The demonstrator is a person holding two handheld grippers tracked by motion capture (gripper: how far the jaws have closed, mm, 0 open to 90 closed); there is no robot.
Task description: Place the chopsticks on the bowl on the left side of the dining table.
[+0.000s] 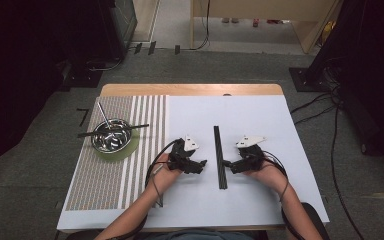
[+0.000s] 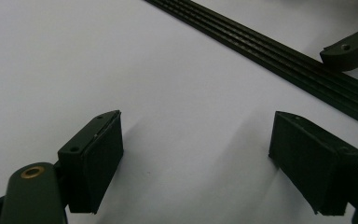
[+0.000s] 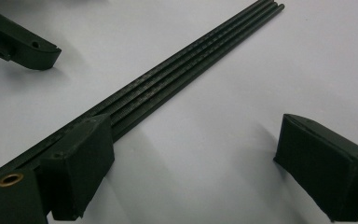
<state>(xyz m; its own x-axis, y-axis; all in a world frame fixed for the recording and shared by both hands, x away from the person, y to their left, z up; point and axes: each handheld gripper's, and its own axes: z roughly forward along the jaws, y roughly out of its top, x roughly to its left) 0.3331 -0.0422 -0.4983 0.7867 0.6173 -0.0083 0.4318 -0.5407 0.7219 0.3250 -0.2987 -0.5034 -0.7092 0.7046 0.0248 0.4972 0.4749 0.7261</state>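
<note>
Both grippers (image 1: pixel 200 164) (image 1: pixel 228 165) flank black rods (image 1: pixel 220 156), jaws apart.

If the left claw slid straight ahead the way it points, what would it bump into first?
Probably the long black ridged strip lying across its path; the open left claw has just bare white table before it.

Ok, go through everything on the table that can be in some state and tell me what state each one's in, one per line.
Left gripper: open, empty, over the white sheet.
Right gripper: open, empty, one jaw beside the black strip.
Black strip: lying flat between the two grippers, not held.
Metal bowl: upright on a green mat, utensils resting in and across it.
Striped mat: spread flat at the table's left.
</note>
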